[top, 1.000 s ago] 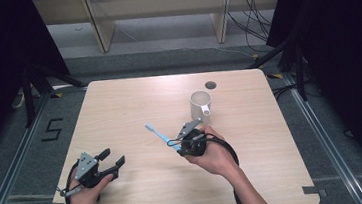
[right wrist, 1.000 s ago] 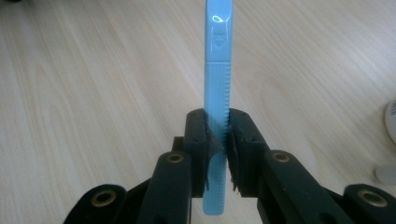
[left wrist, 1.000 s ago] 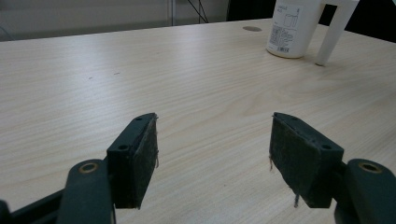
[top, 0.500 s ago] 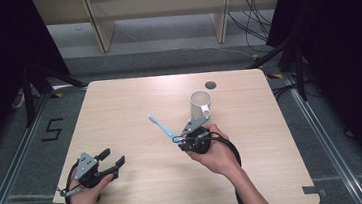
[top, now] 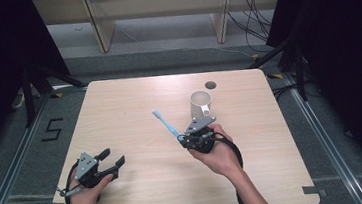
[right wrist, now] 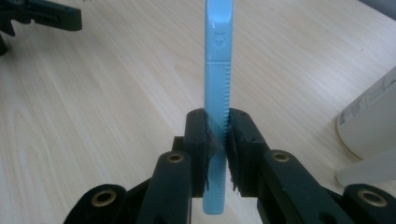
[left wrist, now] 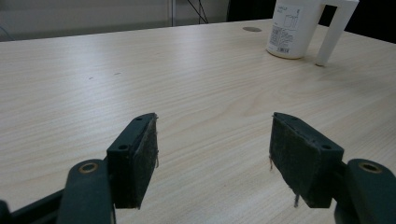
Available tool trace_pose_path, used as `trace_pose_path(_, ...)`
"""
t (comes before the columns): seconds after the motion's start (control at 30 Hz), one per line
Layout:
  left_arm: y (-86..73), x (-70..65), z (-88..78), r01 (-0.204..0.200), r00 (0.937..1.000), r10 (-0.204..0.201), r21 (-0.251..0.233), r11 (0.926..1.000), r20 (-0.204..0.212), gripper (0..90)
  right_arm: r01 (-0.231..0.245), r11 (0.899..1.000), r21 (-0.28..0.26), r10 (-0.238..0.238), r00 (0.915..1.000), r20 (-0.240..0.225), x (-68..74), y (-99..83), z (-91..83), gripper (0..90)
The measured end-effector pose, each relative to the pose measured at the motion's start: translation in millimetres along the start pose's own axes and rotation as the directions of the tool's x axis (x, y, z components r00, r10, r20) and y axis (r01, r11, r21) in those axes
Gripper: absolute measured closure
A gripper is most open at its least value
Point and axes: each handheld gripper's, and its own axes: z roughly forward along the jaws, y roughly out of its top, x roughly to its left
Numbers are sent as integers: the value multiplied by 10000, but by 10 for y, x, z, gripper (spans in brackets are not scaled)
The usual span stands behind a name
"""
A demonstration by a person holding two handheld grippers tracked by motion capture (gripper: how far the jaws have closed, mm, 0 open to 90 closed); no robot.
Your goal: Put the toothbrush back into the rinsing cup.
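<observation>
The right gripper [top: 185, 138], pinching the toothbrush [top: 165, 124], has tipped it higher and nearer the cup [top: 201, 103], likely for dropping in; the left gripper [top: 113, 157] stays spread.

The table [top: 134, 106] has a pale wood-grain top, smooth with a soft matt sheen. The toothbrush [right wrist: 217, 56] is light blue plastic, glossy, with fine ribs along one edge of its handle. The mug [left wrist: 292, 28] looks like white plastic, smooth, with a printed paper label. The left gripper [left wrist: 212, 156] has matt black plastic jaws; their pads [left wrist: 147, 158] are dark, rough and fuzzy, with frayed threads.
</observation>
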Motion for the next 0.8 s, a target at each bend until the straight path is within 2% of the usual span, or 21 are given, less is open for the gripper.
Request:
trace_pose_path(0.07,0,0,0,2,10000,-2,12,10000,-5,321,-200,9997,-160,202,9997,106,-11,-18,-16,792)
trace_pose_path(0.13,1,-1,0,-34,10000,34,28,10000,2,321,-55,9992,-395,64,9997,219,-30,-33,-21,792)
trace_pose_path(0.2,1,-2,0,-52,10000,52,30,10000,7,321,-246,9988,-428,259,9992,308,-36,-46,-40,792)
trace_pose_path(0.23,0,-2,-1,-47,10000,47,21,10000,6,321,-105,9980,-619,119,9997,224,-53,-50,-35,792)
trace_pose_path(0.27,0,-2,-1,-22,10000,22,10,10000,-3,321,-229,9979,-610,248,9992,303,-51,-57,-52,791)
trace_pose_path(0.33,0,-2,0,-32,10000,32,22,10000,-8,321,20,9955,-952,27,9987,499,-77,-69,-58,792)
trace_pose_path(0.37,0,-2,0,-56,10000,56,35,10000,-3,321,-260,9956,-895,308,9982,518,-64,-77,-76,792)
trace_pose_path(0.5,0,-4,-1,-56,10000,56,24,10000,-7,321,-224,9917,-1268,313,9971,687,-93,-99,-96,792)
trace_pose_path(0.67,0,-6,0,-49,10000,49,23,10000,-13,321,-549,9871,-1504,670,9948,763,-100,-117,-131,792)
trace_pose_path(0.73,0,-4,-1,-61,10000,61,31,10000,-10,321,-587,9836,-1706,739,9937,840,-106,-124,-134,792)
trace_pose_path(0.77,0,-3,-1,-55,10000,55,26,10000,-6,321,-410,9835,-1764,573,9944,884,-121,-124,-136,792)
trace_pose_path(0.8,0,-4,-1,-40,10000,40,21,10000,-8,321,-556,9818,-1817,720,9937,854,-114,-127,-137,792)
